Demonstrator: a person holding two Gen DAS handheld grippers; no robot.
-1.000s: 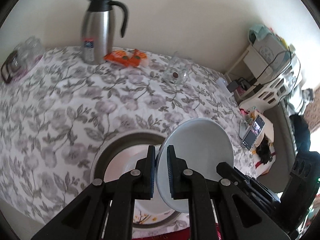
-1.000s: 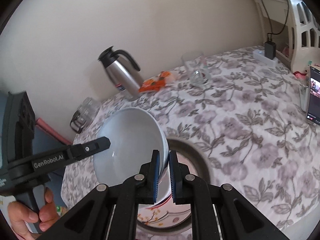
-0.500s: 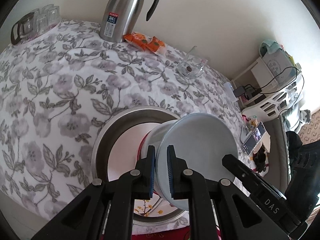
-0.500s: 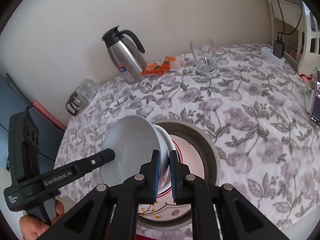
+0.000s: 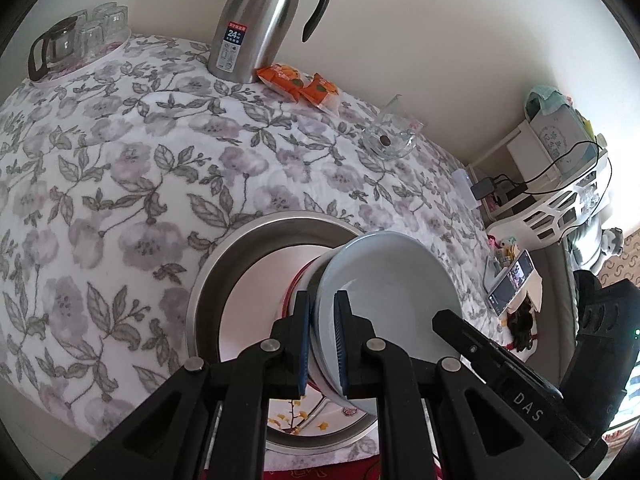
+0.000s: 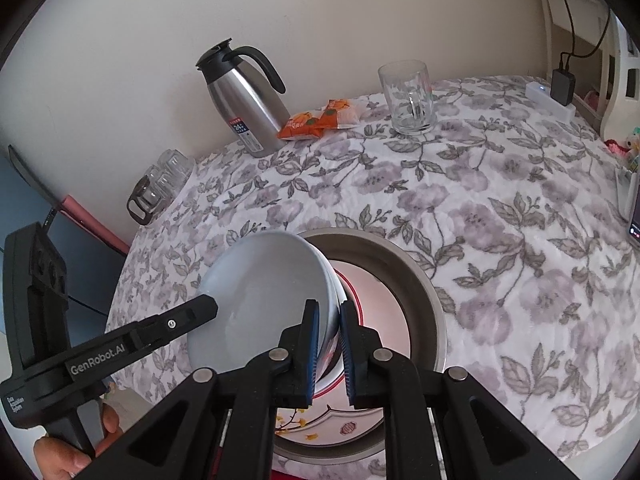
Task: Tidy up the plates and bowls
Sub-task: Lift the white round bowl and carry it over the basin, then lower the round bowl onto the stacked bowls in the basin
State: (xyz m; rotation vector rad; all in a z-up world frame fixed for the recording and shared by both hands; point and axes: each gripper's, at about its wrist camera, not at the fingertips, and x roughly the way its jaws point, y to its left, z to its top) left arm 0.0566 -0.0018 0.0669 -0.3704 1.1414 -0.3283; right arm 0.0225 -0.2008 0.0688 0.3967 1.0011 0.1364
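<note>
A pale blue bowl (image 5: pixel 394 280) is being gripped at opposite rim sections by both tools: L gripper (image 5: pixel 322 344) is being kept clamped on one edge, R gripper (image 6: pixel 329 354) on the other, w/ pads pressed either side of the wall. Bowl is being held tilted just ahead of the fingertips, over a steel basin (image 5: pixel 224 264) w/ a plate (image 6: pixel 320 420) inside; whether it's touching the basin can't be told.

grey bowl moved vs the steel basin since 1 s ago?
Yes. The grey bowl, gripped by both grippers, has come down toward the steel basin; it now overlaps the basin's inside, over the plate there.
</note>
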